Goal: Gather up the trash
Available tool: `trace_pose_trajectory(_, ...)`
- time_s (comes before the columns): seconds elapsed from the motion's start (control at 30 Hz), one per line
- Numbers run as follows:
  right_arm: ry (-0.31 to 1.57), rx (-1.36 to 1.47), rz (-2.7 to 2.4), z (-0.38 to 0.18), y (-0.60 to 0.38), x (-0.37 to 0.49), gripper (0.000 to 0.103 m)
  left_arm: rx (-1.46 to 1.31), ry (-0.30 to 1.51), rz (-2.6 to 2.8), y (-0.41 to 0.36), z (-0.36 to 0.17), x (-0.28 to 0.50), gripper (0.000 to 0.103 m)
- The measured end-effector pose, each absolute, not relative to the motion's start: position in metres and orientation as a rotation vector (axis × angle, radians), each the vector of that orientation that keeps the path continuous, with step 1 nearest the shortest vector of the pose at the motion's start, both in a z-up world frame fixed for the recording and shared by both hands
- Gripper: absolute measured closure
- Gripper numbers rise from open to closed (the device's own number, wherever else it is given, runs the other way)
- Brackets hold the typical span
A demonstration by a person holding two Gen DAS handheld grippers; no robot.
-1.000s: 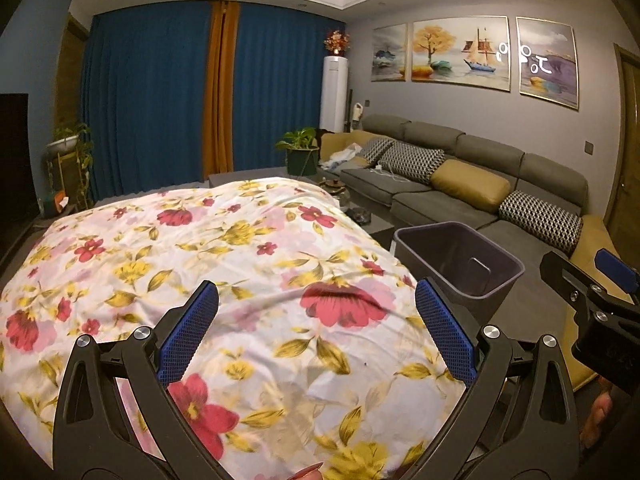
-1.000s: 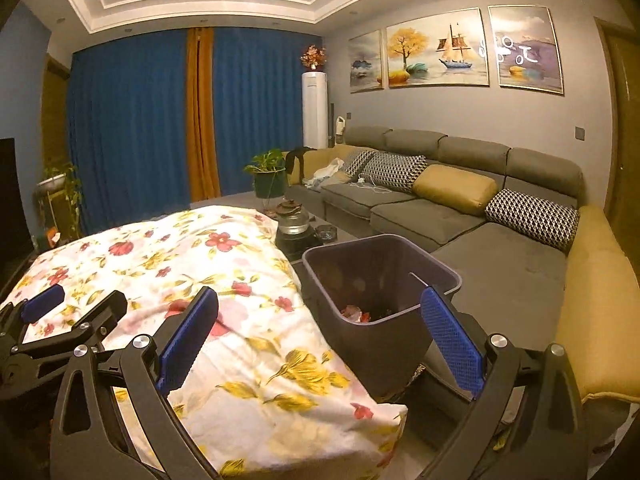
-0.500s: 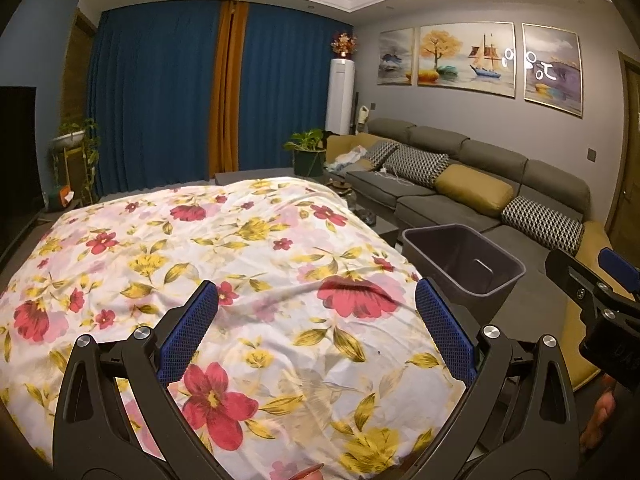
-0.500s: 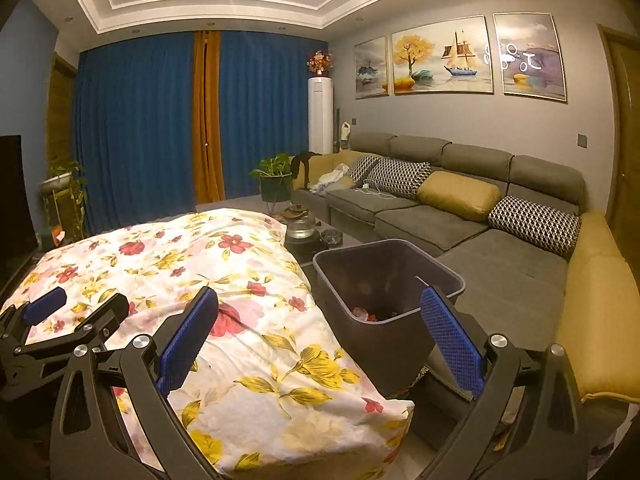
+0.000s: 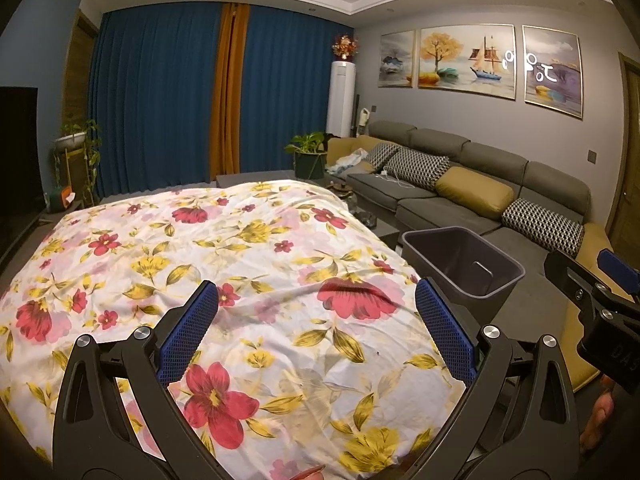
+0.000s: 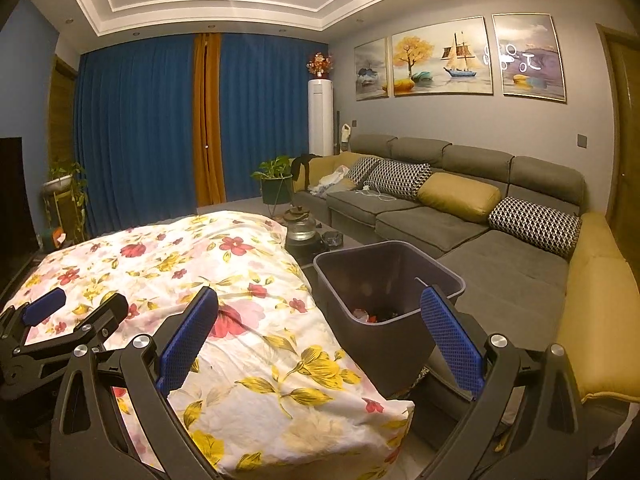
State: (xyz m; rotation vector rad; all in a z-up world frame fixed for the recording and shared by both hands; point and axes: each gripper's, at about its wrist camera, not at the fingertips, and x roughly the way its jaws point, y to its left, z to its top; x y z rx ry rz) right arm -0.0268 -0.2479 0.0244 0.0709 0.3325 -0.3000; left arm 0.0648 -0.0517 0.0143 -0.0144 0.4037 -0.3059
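Looks like this one's pretty much wrapped up. The dark plastic trash bin (image 6: 390, 304) sits on the floor just beside the right edge of the floral-sheet-covered worktop (image 5: 224, 264), and the right wrist view catches a small heap of trash (image 6: 374, 314) at the bottom of it: something pale and something reddish, though it's too dim and small to say what the bits actually are. The sheet itself shows nothing lying on it in either view, just wrinkles and printed flowers, so judging from that there's nothing obvious left to pick up on top.

Both tools are empty. The left hand-held gripper (image 5: 316, 320) hangs over the near end of the sheet with its blue pads spread wide, nothing between them. The right hand-held gripper (image 6: 320, 324) is spread just as wide, straddling the worktop's corner and the bin's rim in its view, also carrying nothing.

Around it: a long grey sectional sofa (image 6: 460, 216) with yellow and houndstooth cushions runs behind the bin, a glass kettle (image 6: 301, 226) sits on a low dark table past the worktop's far corner, and there's a potted plant (image 6: 276, 180) in front of the blue curtains (image 5: 160, 96). Nothing blocks the bin's mouth. If any stray trash remains, it would have to be on the floor or the sofa, out of clear sight here.
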Motion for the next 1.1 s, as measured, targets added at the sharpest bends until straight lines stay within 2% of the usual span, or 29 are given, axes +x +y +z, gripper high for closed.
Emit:
trace_pose_trajectory(1.03, 0.333, 0.078, -0.302, 0.0237, -0.25, -0.0301, 0.006, -0.006, 0.396, -0.308, -0.0525, 0.0145, 0.0608, 0.006)
trace_pose_trajectory(1.1, 0.333, 0.078, -0.303, 0.0237, -0.2504, -0.0301, 0.006, 0.014, 0.387, -0.305, -0.0539, 0.0154, 0.059, 0.014)
